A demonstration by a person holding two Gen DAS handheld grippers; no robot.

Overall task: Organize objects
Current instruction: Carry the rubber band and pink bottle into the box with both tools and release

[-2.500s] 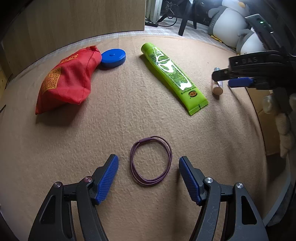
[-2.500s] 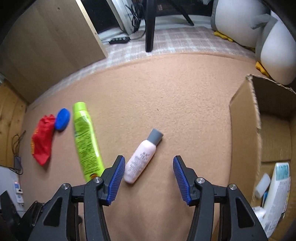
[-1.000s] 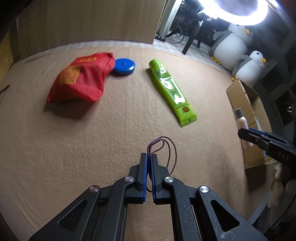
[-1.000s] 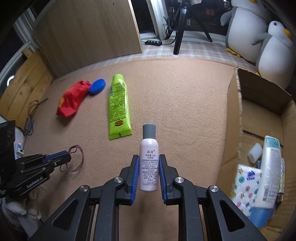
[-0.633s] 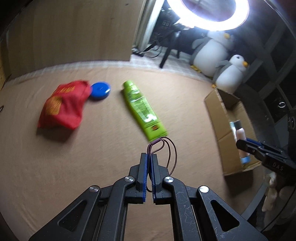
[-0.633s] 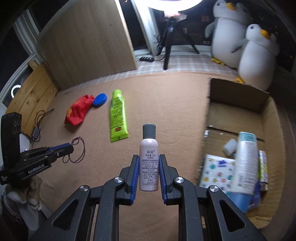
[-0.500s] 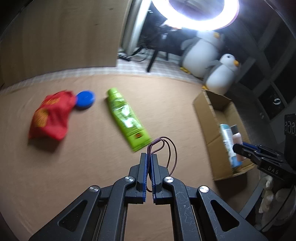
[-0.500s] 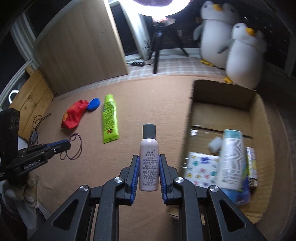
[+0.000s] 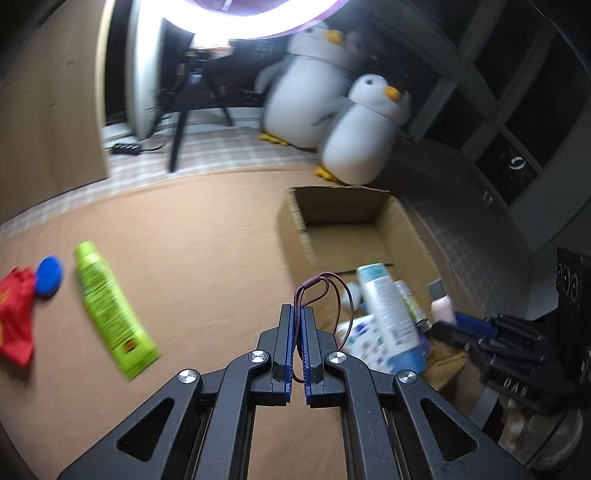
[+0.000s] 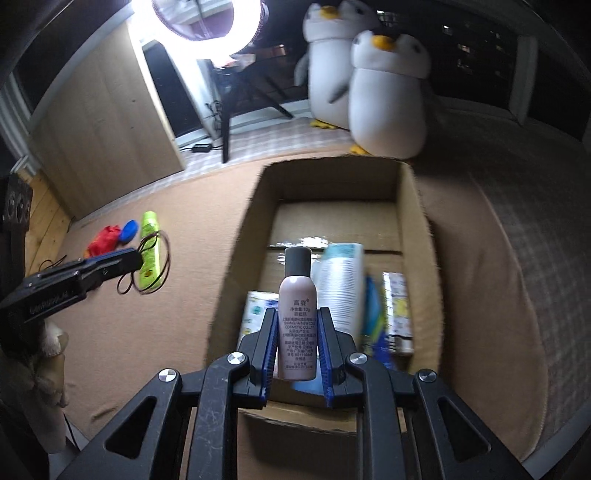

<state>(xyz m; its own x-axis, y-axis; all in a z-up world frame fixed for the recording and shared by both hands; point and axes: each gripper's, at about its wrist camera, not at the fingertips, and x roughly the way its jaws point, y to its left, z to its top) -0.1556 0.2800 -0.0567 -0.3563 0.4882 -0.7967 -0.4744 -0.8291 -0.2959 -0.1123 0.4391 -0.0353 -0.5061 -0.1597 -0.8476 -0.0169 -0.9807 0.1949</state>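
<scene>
My left gripper (image 9: 298, 314) is shut on a purple hair tie (image 9: 324, 291), held in the air left of the open cardboard box (image 9: 291, 229). It also shows in the right wrist view (image 10: 129, 260) with the hair tie (image 10: 153, 266) dangling. My right gripper (image 10: 295, 321) is shut on a small pink bottle (image 10: 297, 314) with a grey cap, held upright over the near end of the box (image 10: 236, 266). The bottle (image 9: 441, 304) also shows in the left wrist view. A green tube (image 9: 107, 306), blue disc (image 9: 50, 275) and red pouch (image 9: 14, 325) lie on the tan mat.
The box holds a white-and-blue bottle (image 10: 340, 288), a patterned tissue pack (image 10: 255, 314) and a small carton (image 10: 397, 314). Two plush penguins (image 10: 384, 96) stand behind the box. A ring light (image 10: 207, 18) on a tripod and a wooden panel (image 10: 103, 118) stand at the back.
Both grippers have swung right towards the box, each still holding its object. The pink bottle is now over the box's near end; the hair tie is close beside the box.
</scene>
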